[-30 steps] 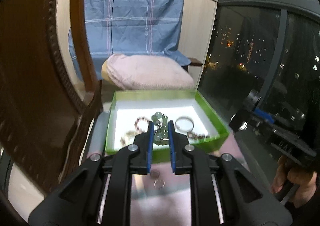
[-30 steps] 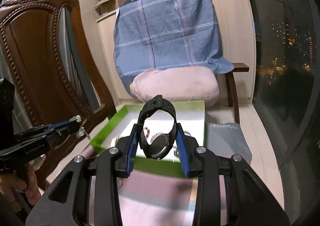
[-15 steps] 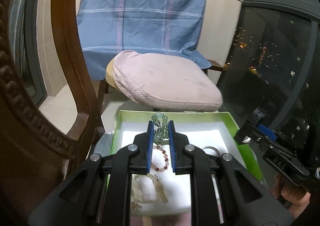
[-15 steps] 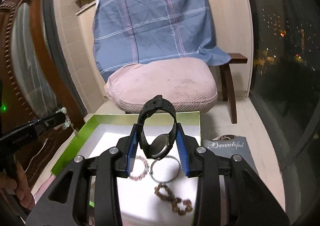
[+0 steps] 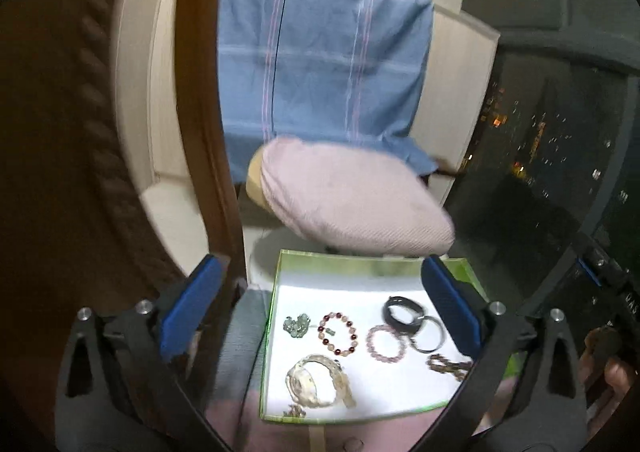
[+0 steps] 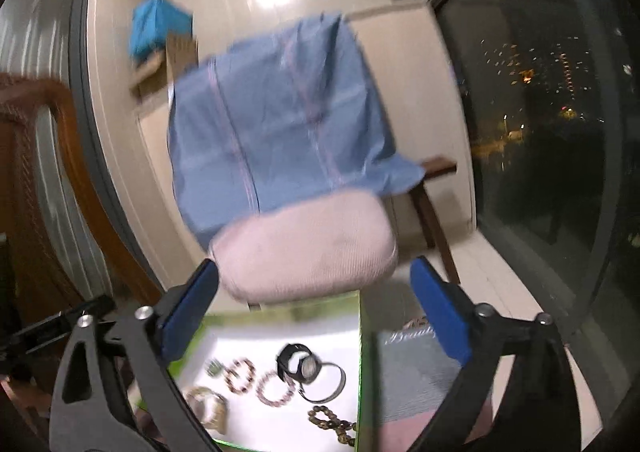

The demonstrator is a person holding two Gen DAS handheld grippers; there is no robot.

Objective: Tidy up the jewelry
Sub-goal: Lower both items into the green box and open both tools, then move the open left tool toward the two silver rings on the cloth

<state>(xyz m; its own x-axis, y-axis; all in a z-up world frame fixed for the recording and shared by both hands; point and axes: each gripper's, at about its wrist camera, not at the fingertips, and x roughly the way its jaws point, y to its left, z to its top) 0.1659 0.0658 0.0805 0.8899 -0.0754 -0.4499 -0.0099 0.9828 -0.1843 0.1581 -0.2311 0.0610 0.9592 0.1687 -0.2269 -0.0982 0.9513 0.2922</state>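
left gripper: jaws opening, nothing between | right gripper: jaws opening, nothing between | black watch: in green box, near right, light, bendy; take by strap | jade charm: far left, small, breakable

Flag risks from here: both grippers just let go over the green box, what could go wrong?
1. The black watch lies on the metal bangle and against the pink bead bracelet; they could snag on a later pick.
2. The jade piece lies close to the left wall of the green box, leaving little finger room.
3. Left gripper and right gripper jaws are opening, empty, and frames are blurred; a low retreat might clip the wall.
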